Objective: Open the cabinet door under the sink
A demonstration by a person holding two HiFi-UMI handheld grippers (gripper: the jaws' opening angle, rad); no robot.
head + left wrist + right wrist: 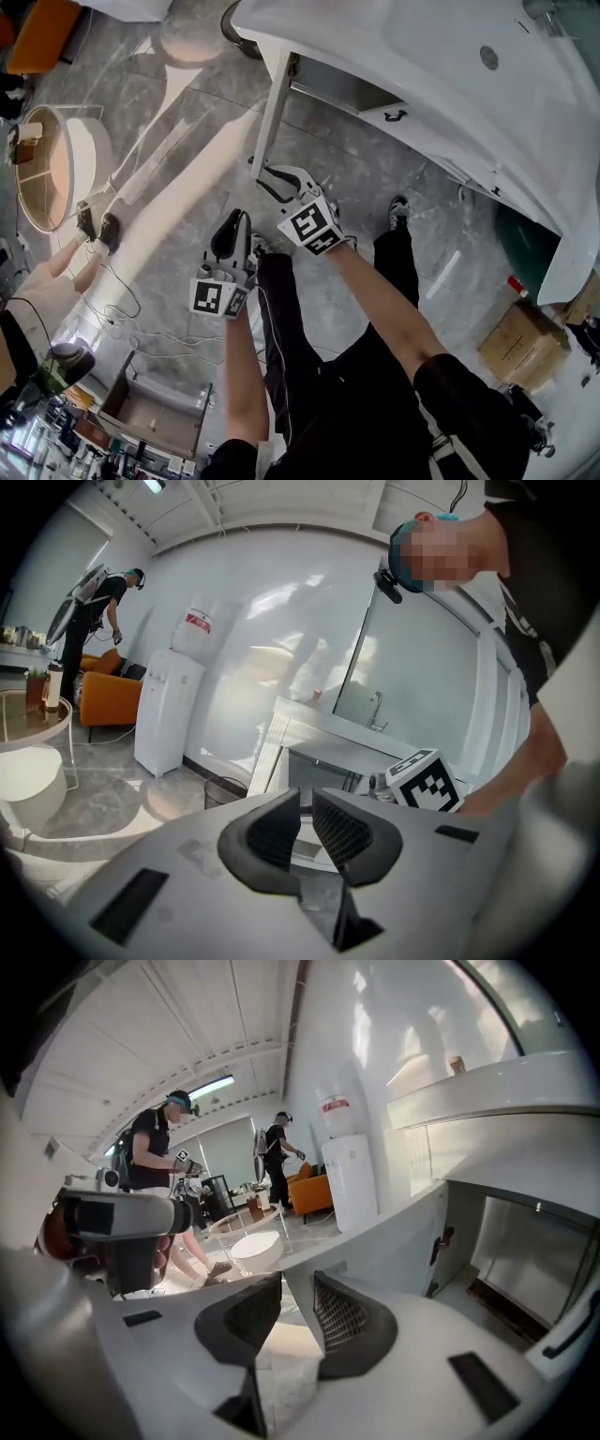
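The white sink vanity (450, 56) fills the upper right of the head view. Its cabinet door (272, 103) stands swung out, and the dark cabinet inside (337, 89) shows behind it. My right gripper (272, 183) is at the door's lower outer corner. In the right gripper view the door (394, 1232) runs in from the right to the right gripper (295, 1288), whose jaws stand open with the door's edge at their tips. My left gripper (232, 234) hangs lower and to the left, off the door. Its jaws (306, 803) are a narrow gap apart and hold nothing.
A black handle (395, 116) sits on the neighbouring cabinet front. A round white table (70, 164) and another person's legs (66, 267) are at the left. Cables (141, 323) trail over the floor. A cardboard box (520, 342) lies at the right. A waste bin (225, 789) stands beside the vanity.
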